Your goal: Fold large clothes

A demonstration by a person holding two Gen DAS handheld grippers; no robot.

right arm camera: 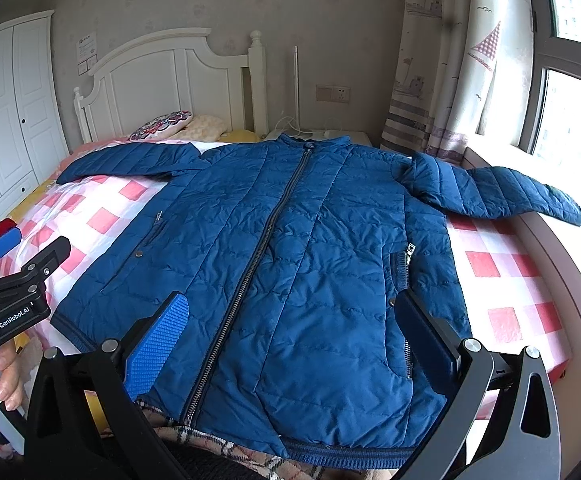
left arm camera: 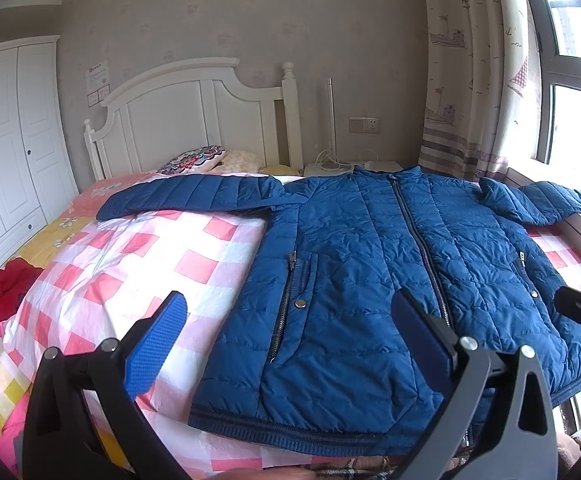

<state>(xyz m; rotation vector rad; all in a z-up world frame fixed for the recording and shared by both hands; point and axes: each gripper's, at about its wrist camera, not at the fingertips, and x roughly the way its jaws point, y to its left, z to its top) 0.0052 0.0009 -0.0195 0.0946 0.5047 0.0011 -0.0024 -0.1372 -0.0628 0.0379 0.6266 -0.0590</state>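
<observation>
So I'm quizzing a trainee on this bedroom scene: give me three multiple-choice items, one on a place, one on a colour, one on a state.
1. Where does the jacket lie?
A. in the wardrobe
B. spread on the bed
C. on the floor

2. What colour are the quilt's squares?
A. green and black
B. purple and grey
C. pink and white

3. How is the jacket's front zip?
A. closed
B. open to the hem
C. torn out

Answers: 1 B, it lies flat on the bed, sleeves out; 2 C, pink and white checks show beside it; 3 A, the two fronts meet along the zip, collar to hem.
</observation>
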